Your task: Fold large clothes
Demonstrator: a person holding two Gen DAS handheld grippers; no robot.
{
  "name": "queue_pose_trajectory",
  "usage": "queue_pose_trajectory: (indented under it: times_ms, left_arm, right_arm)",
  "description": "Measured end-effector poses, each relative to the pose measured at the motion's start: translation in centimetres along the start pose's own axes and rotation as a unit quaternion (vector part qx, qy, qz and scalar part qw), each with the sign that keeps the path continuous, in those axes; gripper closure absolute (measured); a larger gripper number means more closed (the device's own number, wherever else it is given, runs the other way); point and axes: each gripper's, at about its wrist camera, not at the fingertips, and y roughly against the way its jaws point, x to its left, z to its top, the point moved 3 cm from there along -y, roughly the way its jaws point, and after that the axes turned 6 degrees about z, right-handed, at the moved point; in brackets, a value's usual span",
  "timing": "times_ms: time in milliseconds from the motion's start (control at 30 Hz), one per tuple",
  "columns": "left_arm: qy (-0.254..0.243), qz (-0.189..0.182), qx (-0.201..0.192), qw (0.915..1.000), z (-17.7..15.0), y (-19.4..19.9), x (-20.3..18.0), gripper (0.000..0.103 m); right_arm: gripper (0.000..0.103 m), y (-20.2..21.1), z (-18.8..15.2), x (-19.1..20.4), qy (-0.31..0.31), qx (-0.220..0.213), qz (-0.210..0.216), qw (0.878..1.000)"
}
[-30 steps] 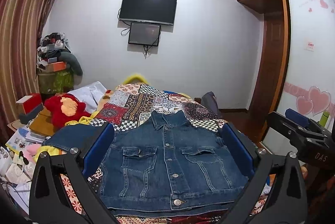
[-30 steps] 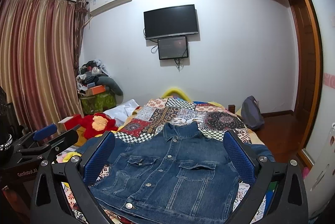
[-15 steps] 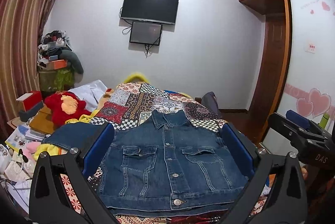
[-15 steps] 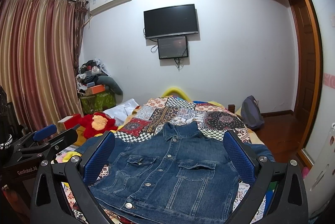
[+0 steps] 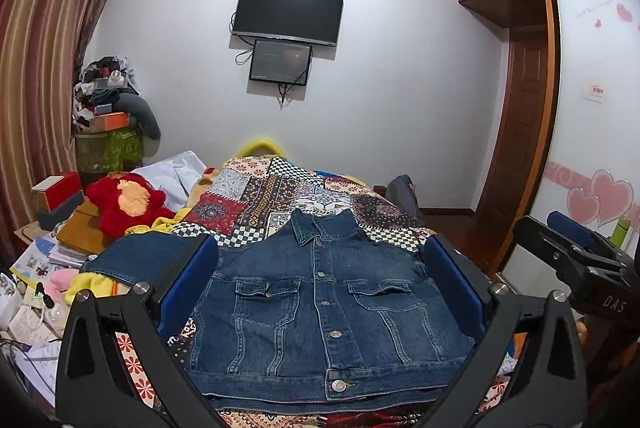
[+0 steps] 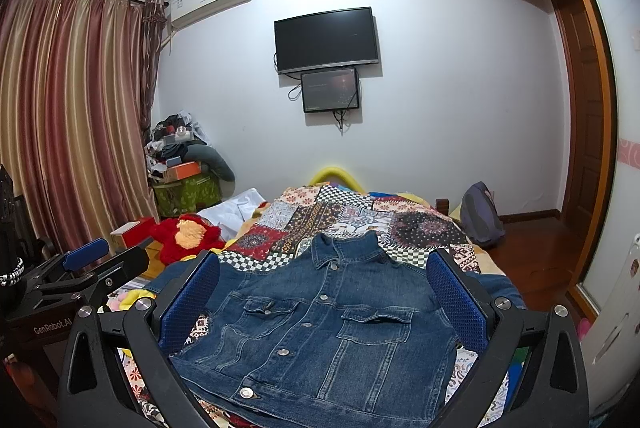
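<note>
A blue denim jacket (image 5: 324, 312) lies front up and buttoned on the patchwork bedspread (image 5: 280, 196), collar toward the far wall. Its left sleeve (image 5: 136, 260) spreads out to the left. It also shows in the right wrist view (image 6: 324, 332). My left gripper (image 5: 320, 288) is open and empty, held above the near part of the jacket. My right gripper (image 6: 320, 292) is open and empty, also above the jacket. The right gripper shows at the right edge of the left wrist view (image 5: 576, 260); the left gripper shows at the left of the right wrist view (image 6: 84, 268).
A red plush toy (image 5: 124, 204) and piled books and boxes (image 5: 56, 196) sit left of the bed. A grey backpack (image 6: 480, 216) leans at the bed's far right. A wardrobe door (image 5: 592, 156) stands to the right. Striped curtains (image 6: 68, 116) hang left.
Both views have drifted very slightly; the jacket and both open grippers stand as before.
</note>
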Motion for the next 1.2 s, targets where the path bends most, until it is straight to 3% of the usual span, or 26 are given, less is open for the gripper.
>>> queue_pose_trajectory:
  times_ms: [800, 1200]
  left_arm:
    - [-0.002, 0.005, 0.006, 1.0, 0.0, -1.3, 0.0, 0.0]
    - [0.015, 0.053, 0.029, 0.9981, 0.8, -7.6, 4.1, 0.0]
  right_arm:
    - [0.0, -0.7, -0.5, 0.3, -0.001, 0.012, 0.0, 1.0]
    - [0.0, -7.9, 0.0, -0.7, 0.008, 0.053, 0.002, 0.999]
